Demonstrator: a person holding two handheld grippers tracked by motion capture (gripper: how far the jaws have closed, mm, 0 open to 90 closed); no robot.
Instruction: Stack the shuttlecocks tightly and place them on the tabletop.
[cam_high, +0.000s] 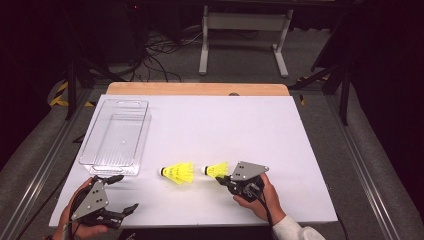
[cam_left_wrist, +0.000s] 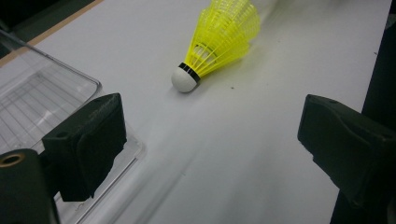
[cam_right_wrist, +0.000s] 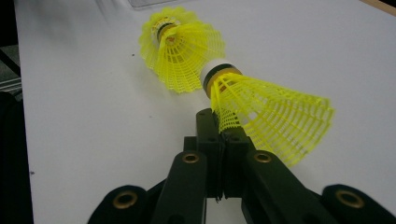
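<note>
Left gripper (cam_high: 121, 194) gaped empty nearest the camera; right gripper (cam_high: 223, 179) was clamped on a shuttlecock's skirt edge.

From the left: a clear, ribbed plastic bin (cam_high: 116, 137) stood near the table's (cam_high: 300, 145) left edge, then a loose yellow shuttlecock (cam_high: 177, 173) with a rounded white cork, lying well apart from the bin, then the held shuttlecock (cam_high: 216, 170) just beside it. That thin mesh skirt would likely flex, so the pinch at its rim could slip or crush it when lifted.
</note>
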